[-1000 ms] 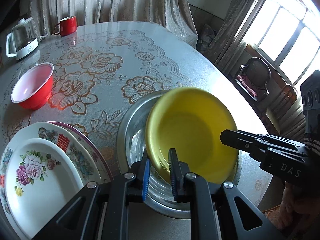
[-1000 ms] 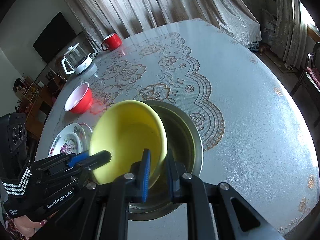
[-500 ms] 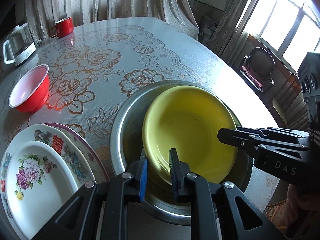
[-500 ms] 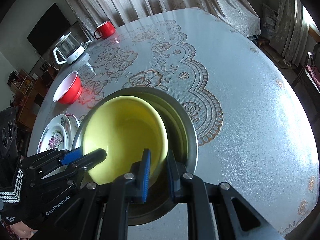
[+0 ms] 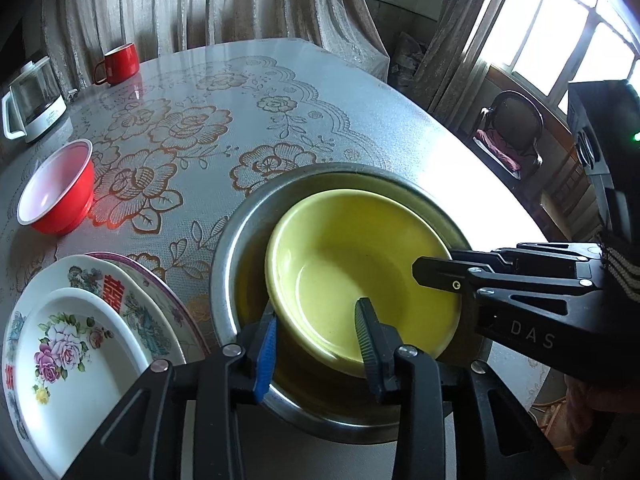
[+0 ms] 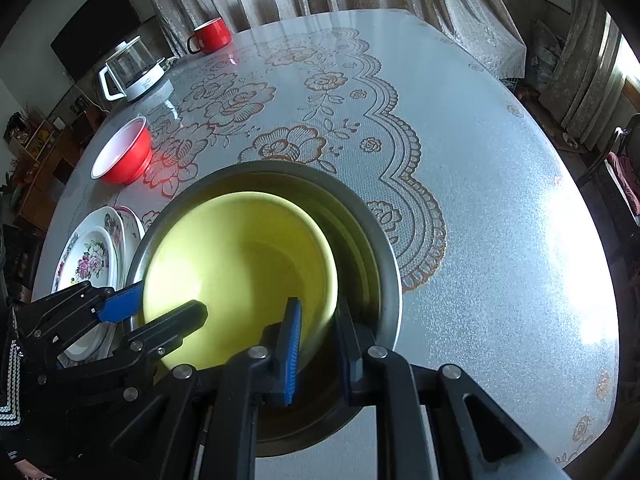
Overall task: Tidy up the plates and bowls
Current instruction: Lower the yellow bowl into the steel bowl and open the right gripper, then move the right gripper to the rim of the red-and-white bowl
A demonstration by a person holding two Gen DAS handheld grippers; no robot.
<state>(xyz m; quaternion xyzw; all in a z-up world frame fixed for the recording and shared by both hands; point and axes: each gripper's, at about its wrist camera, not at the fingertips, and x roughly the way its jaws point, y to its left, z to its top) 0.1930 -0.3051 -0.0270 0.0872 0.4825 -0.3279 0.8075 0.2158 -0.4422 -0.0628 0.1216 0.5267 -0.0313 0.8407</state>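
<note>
Left wrist view: the left gripper (image 5: 316,336) is spread wide, its fingers either side of the yellow bowl's (image 5: 352,276) near rim, gripping nothing. The bowl sits inside the metal basin (image 5: 224,264) on the table (image 5: 360,120). Flowered plates (image 5: 80,344) are stacked just beside the basin (a red bowl (image 5: 56,188) sits further off).

Right wrist view: the right gripper (image 6: 318,332) straddles the yellow bowl's (image 6: 240,256) rim with a visible gap, so released too.
</note>
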